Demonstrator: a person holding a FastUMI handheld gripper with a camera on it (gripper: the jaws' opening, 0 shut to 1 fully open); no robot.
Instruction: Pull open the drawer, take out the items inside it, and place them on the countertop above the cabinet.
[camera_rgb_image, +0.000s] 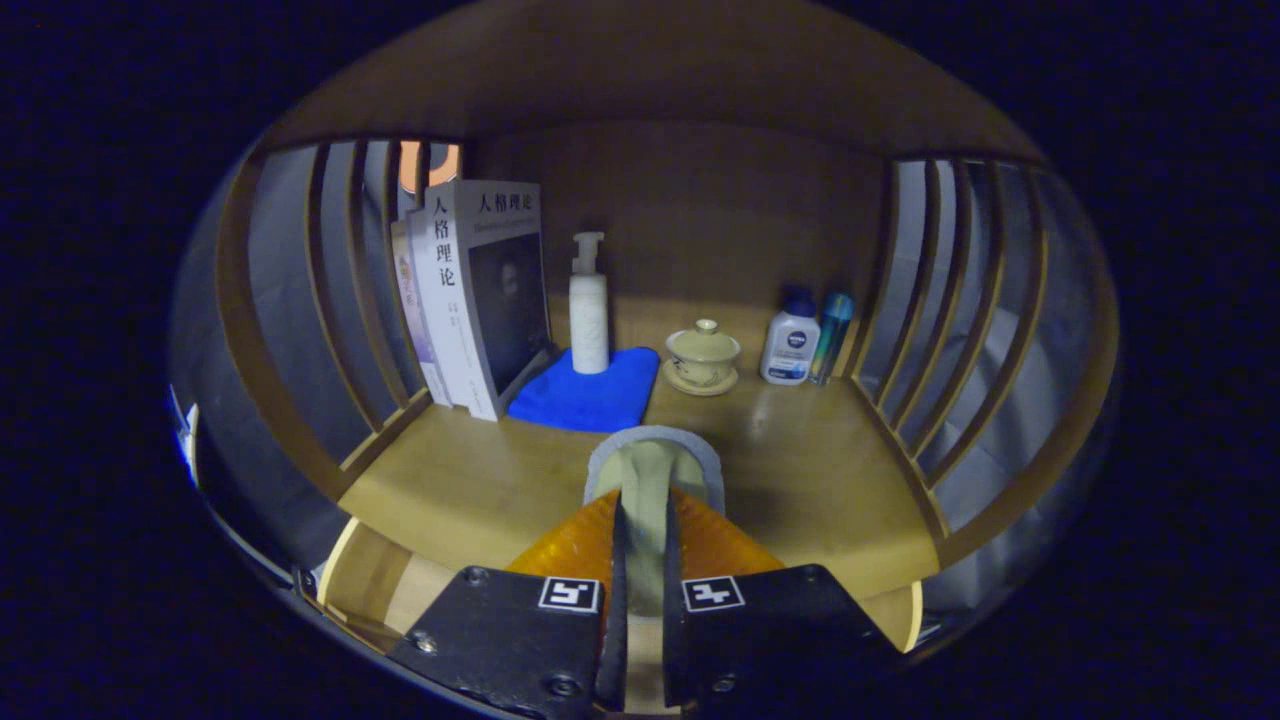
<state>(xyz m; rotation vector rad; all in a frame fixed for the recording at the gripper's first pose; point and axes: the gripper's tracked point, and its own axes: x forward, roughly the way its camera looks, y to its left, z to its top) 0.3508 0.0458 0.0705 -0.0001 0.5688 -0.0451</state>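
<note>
Two fingers reach forward along the bottom of the gripper view, and the gripper has its jaws nearly closed on a slim pale-green item with a grey padded rim, which sticks out ahead of the fingertips. Both fingers press on its sides; what exactly the item is cannot be told from this angle. It is held just above the front part of the wooden worktop, inside a wooden frame with slatted sides on the left and right and a plain wooden back panel.

Beyond the held item, things stand along the back of the worktop. On the left, a few upright books lean against the left slats. Just beside them lies a folded blue cloth, and a white pump bottle stands upright on its far part. Right of the cloth sits a pale lidded cup on a saucer, apart from the cloth's edge. Further right, near the right slats, a small white bottle with a blue cap stands touching or just beside a slim teal tube.
</note>
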